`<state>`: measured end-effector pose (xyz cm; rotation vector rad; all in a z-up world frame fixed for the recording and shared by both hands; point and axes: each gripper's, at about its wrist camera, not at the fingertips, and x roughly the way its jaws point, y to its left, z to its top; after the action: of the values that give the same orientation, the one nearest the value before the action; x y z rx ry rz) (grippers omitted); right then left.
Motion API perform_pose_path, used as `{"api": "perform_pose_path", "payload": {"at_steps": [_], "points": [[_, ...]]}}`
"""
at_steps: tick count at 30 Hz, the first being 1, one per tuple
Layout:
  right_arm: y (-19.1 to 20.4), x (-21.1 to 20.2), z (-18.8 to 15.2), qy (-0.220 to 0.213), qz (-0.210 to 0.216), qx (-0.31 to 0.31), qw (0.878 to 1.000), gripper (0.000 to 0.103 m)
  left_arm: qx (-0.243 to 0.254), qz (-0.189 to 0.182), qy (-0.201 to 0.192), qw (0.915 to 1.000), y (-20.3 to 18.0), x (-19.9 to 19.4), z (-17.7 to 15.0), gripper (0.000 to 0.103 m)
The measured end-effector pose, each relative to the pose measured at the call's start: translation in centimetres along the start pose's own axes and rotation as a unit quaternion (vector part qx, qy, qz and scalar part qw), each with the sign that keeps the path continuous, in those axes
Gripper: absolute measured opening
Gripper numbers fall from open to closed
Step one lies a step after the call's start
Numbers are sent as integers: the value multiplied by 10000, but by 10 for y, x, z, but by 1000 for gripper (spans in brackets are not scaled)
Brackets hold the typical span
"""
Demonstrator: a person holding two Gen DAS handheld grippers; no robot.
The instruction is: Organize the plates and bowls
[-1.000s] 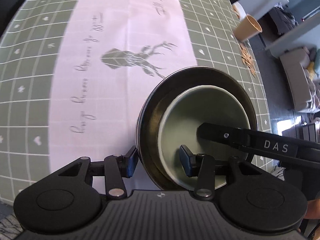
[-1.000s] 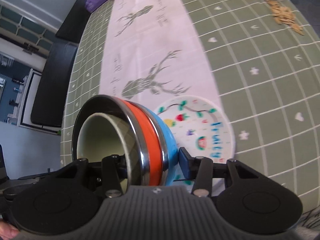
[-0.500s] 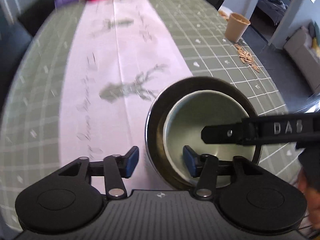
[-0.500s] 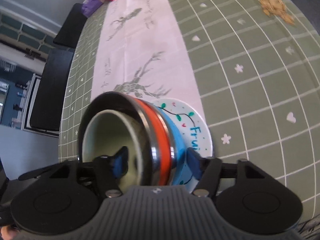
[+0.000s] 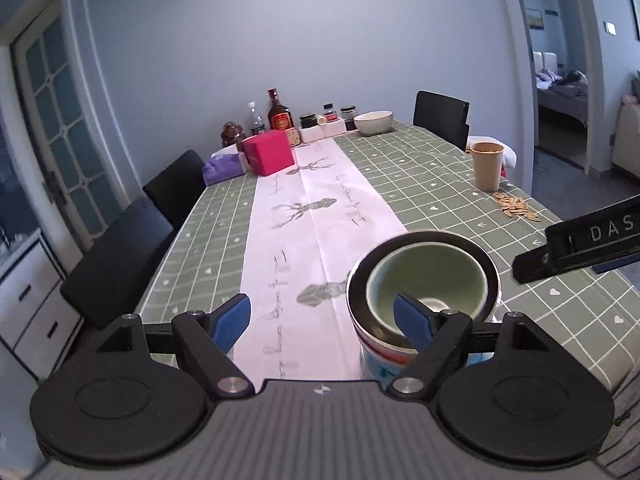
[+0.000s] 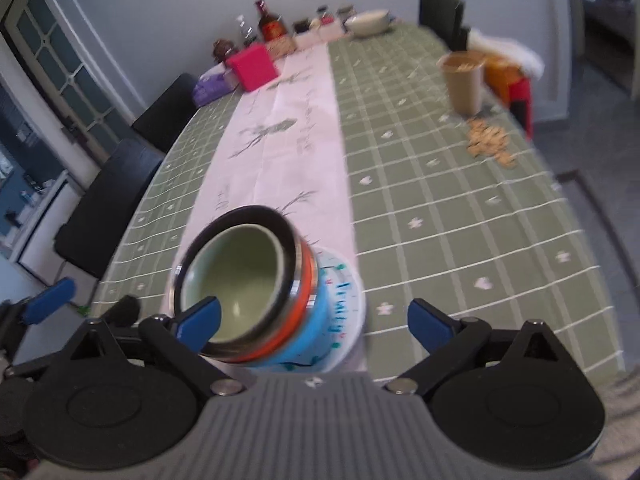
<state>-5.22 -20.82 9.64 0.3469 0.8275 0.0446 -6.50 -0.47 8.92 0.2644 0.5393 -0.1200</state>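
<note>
One plate [image 6: 347,312]; four nested bowls [image 6: 256,288]; one beige cup [image 6: 462,80].

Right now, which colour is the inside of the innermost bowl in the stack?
Pale green; the innermost bowl shows best in the left wrist view.

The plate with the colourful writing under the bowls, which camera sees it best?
The right wrist view. There the plate shows its rim, blue letters and painted leaves beside the stacked bowls, though blurred. In the left wrist view only a sliver of it peeks out below the stack.

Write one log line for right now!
left claw: opening, empty | right claw: opening, empty | bowl stack: nested on fruit plate
</note>
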Motion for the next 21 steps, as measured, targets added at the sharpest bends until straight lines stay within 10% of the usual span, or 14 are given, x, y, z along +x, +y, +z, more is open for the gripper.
{"api": "perform_pose_path", "payload": {"at_steps": [8,21], "points": [[4,-6,-54,-280,-721,-530,9956,98,-1172,-809,431,9889,12,-3,-33,95],[27,-8,-81,-487,-755,-786,9928,97,-1035,-288,-29,9942,2,-20,-37,95]]}}
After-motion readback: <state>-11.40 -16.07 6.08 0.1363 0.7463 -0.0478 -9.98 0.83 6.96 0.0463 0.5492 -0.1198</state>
